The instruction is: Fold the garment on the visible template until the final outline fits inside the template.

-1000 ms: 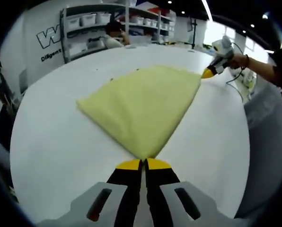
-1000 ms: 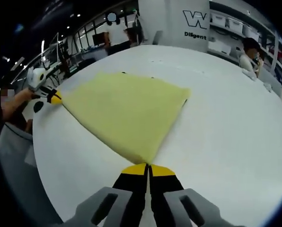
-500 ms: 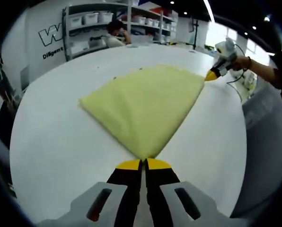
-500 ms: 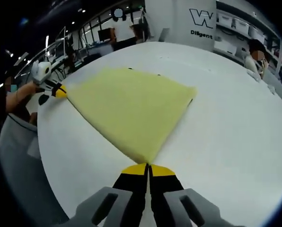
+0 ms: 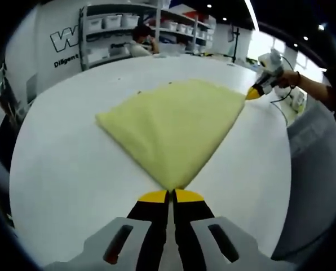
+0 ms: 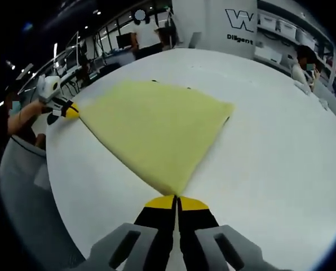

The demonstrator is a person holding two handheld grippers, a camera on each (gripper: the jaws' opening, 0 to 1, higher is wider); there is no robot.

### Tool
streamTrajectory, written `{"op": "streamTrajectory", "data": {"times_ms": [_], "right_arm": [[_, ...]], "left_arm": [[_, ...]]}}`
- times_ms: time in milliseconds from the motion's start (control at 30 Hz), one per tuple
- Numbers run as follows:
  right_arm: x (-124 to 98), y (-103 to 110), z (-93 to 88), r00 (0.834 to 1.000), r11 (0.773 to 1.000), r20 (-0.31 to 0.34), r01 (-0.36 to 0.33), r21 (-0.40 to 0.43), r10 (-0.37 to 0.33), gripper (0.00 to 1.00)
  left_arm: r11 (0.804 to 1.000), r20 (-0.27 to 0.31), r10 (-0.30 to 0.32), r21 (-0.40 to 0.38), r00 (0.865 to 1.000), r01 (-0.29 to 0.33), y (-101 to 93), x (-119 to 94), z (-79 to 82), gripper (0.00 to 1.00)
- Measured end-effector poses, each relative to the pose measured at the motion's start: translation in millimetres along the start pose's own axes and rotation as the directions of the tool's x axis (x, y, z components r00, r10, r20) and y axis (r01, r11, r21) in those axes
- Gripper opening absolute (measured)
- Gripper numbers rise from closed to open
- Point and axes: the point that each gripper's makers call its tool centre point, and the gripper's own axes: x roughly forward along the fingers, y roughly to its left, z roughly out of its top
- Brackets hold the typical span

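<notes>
I hold the yellow garment (image 5: 176, 130) by two of its corners, one in each gripper, and it lies spread flat on the round white worktop (image 5: 66, 169) between them. In the left gripper view my left gripper (image 5: 171, 196) has its yellow-tipped jaws pressed together on the near corner of the cloth, which fans out from that point toward the far side. In that same view my right gripper (image 5: 252, 94) sits at the far right corner of the garment, held by my hand (image 5: 286, 78), its yellow tip at the fabric edge. In the right gripper view the right gripper (image 6: 176, 202) is likewise closed on the corner nearest it, and the cloth (image 6: 157, 130) widens away from the jaws; my left gripper (image 6: 68, 110) shows at the far left corner, touching the fabric. The garment looks like a folded, roughly four-sided sheet with a doubled edge along its left side in the left gripper view. A few small dark marks (image 6: 154, 82) show on the worktop just past the cloth's far edge, and another by its right corner. Beyond the worktop stand shelves with white bins (image 5: 109, 22), a wall with a large letter logo (image 6: 234, 21), and seated people at the far side.
</notes>
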Motion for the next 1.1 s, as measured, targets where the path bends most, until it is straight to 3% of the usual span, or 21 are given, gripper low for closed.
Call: {"op": "streamTrajectory", "data": {"times_ms": [67,167,233,333,500,633,1000,1100], "right_arm": [[-0.1,-1.0,2.8,1.0,0.999,0.018,0.008,0.034,-0.008,0.0],[-2.4,-1.8,5.9,0.999,0.997,0.036,0.009,0.074,-0.012,0.0],[-4.4,-0.2,8.6,0.999,0.997,0.05,0.005,0.08,-0.009,0.0],[-7.2,1.4,16.1,0.996,0.991,0.086,0.001,0.132,-0.012,0.18],[-20.0,11.2,29.9,0.991,0.992,0.134,-0.002,0.126,-0.015,0.4],[-29.9,17.3,38.6,0.986,0.99,0.16,0.01,0.142,-0.033,0.64],[-68.6,41.5,51.7,0.972,0.99,0.231,0.013,0.142,-0.046,1.0],[-78.2,46.9,47.5,0.971,0.989,0.232,0.02,0.149,-0.055,0.99]], "left_arm": [[1.0,0.003,0.004,-0.015,1.0,-0.004,0.4,-0.1,0.3,0.01],[0.993,0.015,0.023,-0.119,1.0,-0.021,1.8,-1.7,2.1,0.04],[0.995,0.022,0.034,-0.098,0.999,-0.031,1.5,-6.9,5.2,0.12],[0.993,0.035,0.043,-0.112,0.998,-0.039,-0.2,-12.9,10.0,0.24],[0.989,0.054,0.074,-0.132,0.996,-0.067,-3.4,-23.0,18.5,0.46],[0.985,0.066,0.098,-0.151,0.993,-0.087,-11.6,-32.5,26.8,0.65],[0.971,0.09,0.185,-0.169,0.979,-0.168,-26.4,-65.3,40.4,0.94],[0.962,0.11,0.217,-0.191,0.97,-0.194,-29.3,-76.7,46.4,0.99]]}}
